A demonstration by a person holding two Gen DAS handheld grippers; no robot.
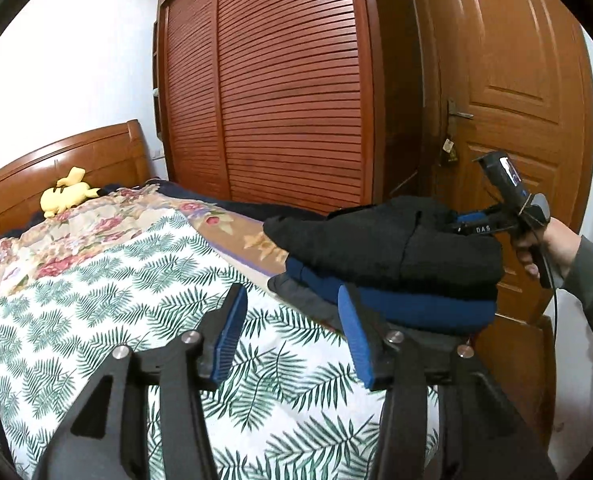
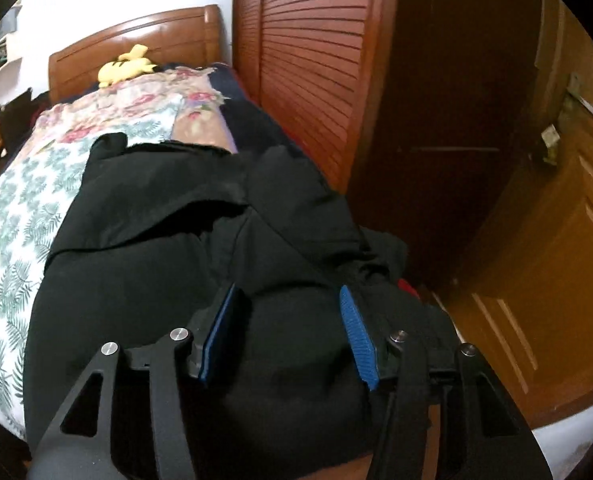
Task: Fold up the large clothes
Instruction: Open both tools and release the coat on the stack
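A folded black garment (image 1: 396, 240) tops a stack at the bed's right edge, over a blue garment (image 1: 416, 304) and a grey one (image 1: 308, 300). My left gripper (image 1: 292, 294) stands open above the leaf-print sheet (image 1: 96, 300), nothing between its blue pads, its right finger close beside the stack. A hand (image 1: 544, 248) holds my right gripper (image 1: 462, 220) at the far top edge of the black garment. In the right wrist view the right gripper (image 2: 288, 292) is open, its fingers straddling a bulge of the black garment (image 2: 156, 240); the pad faces show bare.
A floral blanket (image 1: 96, 220) and a yellow plush toy (image 1: 66, 196) lie toward the wooden headboard (image 1: 68, 160). A slatted wardrobe (image 1: 288, 100) and a wooden door (image 1: 516, 80) stand close behind the stack. The bed edge drops off just right of the clothes.
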